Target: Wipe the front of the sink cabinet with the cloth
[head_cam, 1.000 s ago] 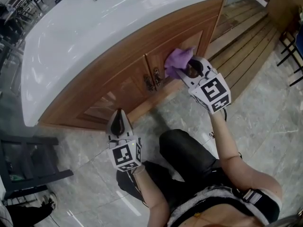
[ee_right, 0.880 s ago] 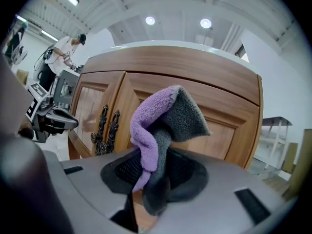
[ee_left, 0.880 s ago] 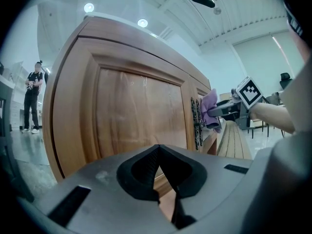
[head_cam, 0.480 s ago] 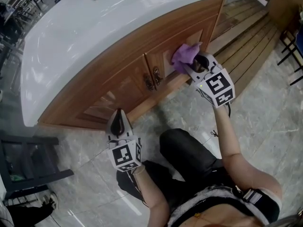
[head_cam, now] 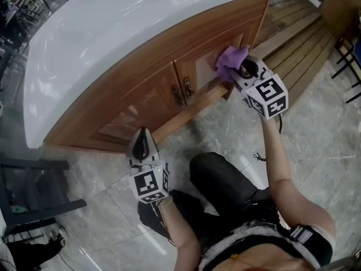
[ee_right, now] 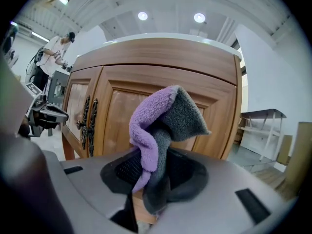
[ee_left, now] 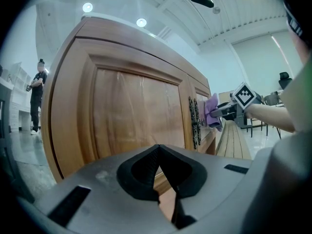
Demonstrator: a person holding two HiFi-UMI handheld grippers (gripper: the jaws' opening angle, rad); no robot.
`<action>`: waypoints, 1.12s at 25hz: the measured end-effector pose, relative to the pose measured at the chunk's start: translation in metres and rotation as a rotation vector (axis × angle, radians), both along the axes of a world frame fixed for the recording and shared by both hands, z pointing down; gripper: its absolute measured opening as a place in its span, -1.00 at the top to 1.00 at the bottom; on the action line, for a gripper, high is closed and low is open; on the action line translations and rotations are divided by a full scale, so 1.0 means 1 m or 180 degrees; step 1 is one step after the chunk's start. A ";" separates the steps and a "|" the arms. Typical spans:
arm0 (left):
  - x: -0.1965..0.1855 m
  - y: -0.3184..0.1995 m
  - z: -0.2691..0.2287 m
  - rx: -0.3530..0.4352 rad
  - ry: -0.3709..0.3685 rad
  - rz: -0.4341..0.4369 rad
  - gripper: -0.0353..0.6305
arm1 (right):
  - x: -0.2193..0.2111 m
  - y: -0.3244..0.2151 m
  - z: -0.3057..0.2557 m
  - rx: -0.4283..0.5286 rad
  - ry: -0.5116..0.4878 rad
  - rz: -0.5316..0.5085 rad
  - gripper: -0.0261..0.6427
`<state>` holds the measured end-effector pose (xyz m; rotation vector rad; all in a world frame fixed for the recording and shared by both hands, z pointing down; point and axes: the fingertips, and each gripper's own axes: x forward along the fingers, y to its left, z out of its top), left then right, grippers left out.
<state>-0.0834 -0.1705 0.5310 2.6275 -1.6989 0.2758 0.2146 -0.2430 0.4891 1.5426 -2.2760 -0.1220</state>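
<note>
Left claw (head_cam: 142,134) first: down low over the floor tiles (head_cam: 316,134), jaws pressed together on nothing, parked in front of the left door (head_cam: 132,112) and clear of it. Across to the twin handles (head_cam: 182,93) at the middle seam, then the right door (head_cam: 204,68), and right there the cloth (head_cam: 230,61), purple one side and grey the other, up against the panel by the look of the head view. Right claw (head_cam: 241,71) clamped firmly on the cloth's lower fold, a tuft standing out past the jaws. Looks like mid-job: wiping under way toward the right end of the sink cabinet (head_cam: 113,89), with left door, handles and bottom rail probably to come, though no telling wiped wood from unwiped. Both doors shut, contents hidden; white counter (head_cam: 113,33) above, basin not made out.
</note>
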 end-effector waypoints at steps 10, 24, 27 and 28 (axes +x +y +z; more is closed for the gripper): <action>0.002 0.000 0.003 -0.0027 -0.0025 0.0013 0.88 | 0.040 -0.009 0.005 -0.0046 0.0084 0.0214 0.41; -0.001 -0.003 0.007 -0.0064 -0.0020 -0.0019 0.88 | 0.069 -0.012 0.008 -0.0077 0.0084 0.0374 0.40; -0.001 -0.003 0.006 -0.0055 -0.0020 -0.0015 0.88 | 0.070 -0.012 0.008 -0.0077 0.0088 0.0361 0.40; -0.001 -0.003 0.006 -0.0054 -0.0024 -0.0011 0.88 | 0.070 -0.012 0.008 -0.0078 0.0088 0.0360 0.40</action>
